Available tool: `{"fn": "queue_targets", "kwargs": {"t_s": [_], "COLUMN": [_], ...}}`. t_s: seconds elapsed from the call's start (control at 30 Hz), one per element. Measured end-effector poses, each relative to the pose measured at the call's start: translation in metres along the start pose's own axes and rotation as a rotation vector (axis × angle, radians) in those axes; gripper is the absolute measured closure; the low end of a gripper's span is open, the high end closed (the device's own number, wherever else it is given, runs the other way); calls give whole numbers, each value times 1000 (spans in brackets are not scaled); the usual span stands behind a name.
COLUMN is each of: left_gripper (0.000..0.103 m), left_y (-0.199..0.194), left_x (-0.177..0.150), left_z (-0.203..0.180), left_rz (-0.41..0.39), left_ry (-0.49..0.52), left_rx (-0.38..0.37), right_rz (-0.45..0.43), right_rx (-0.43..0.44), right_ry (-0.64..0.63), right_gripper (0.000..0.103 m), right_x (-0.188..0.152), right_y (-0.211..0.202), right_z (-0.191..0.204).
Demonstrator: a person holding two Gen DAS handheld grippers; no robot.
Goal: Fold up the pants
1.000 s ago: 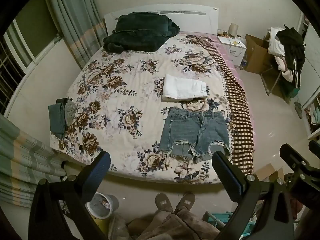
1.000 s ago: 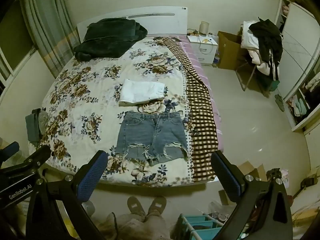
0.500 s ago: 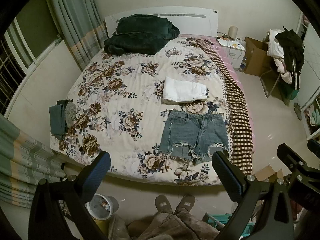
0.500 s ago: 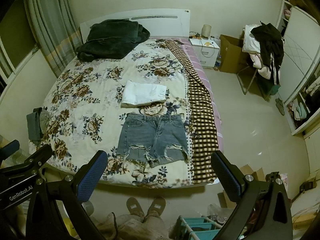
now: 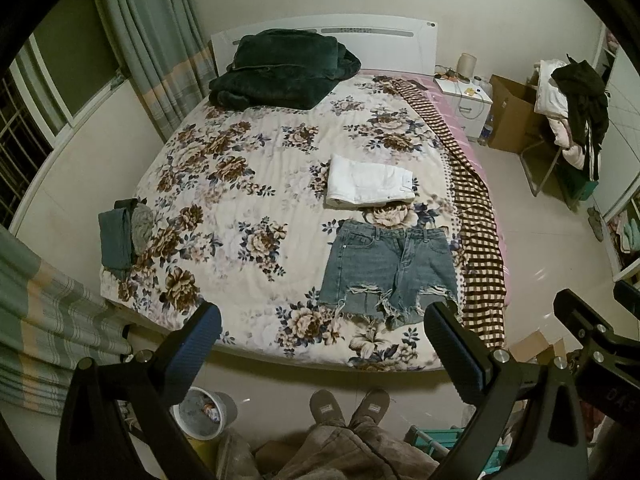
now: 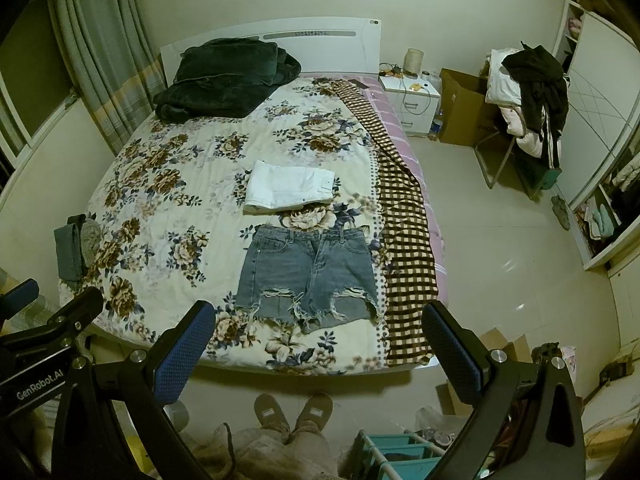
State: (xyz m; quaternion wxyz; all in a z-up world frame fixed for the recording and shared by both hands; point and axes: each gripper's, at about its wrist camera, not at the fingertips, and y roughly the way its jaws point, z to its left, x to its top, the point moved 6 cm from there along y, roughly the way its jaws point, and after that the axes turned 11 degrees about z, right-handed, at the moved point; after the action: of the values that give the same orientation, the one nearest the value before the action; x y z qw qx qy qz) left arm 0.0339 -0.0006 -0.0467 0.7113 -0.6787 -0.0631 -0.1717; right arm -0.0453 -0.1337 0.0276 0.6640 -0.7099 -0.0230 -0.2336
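Blue denim shorts (image 5: 388, 270) with frayed hems lie flat and spread out on the floral bedspread (image 5: 240, 184), near the foot of the bed; they also show in the right wrist view (image 6: 306, 276). A folded white garment (image 5: 368, 180) lies just beyond their waistband, also in the right wrist view (image 6: 288, 188). My left gripper (image 5: 322, 330) is open and empty, held above the bed's foot edge. My right gripper (image 6: 316, 328) is open and empty, also short of the shorts' hems.
A dark green blanket (image 5: 280, 70) is piled at the headboard. A checked throw (image 5: 476, 224) runs down the bed's right side. Folded grey clothes (image 5: 124, 236) sit at the left edge. A bin (image 5: 204, 414), a teal rack (image 6: 396, 456), a nightstand (image 6: 412, 100) and a clothes-laden chair (image 6: 528, 92) stand around.
Both views have shifted slightly, so the bed sits a little lower and nearer in frame. The clothes have not moved and both grippers stay open.
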Motion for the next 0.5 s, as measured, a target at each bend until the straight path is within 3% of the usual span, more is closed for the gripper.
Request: {"fn": "queue_targets", "kwargs": {"t_s": [0.5], "left_gripper": [0], "left_y": [1], "left_x": [-2], "left_z": [0], "left_rz": [-4], "left_ry": [0], "left_rx": [-4], "right_rz": [1], "right_rx": [1], "right_ry": [-1], "right_gripper": [0], "right_x": [0], "right_y": [-7], "right_z": [10]}}
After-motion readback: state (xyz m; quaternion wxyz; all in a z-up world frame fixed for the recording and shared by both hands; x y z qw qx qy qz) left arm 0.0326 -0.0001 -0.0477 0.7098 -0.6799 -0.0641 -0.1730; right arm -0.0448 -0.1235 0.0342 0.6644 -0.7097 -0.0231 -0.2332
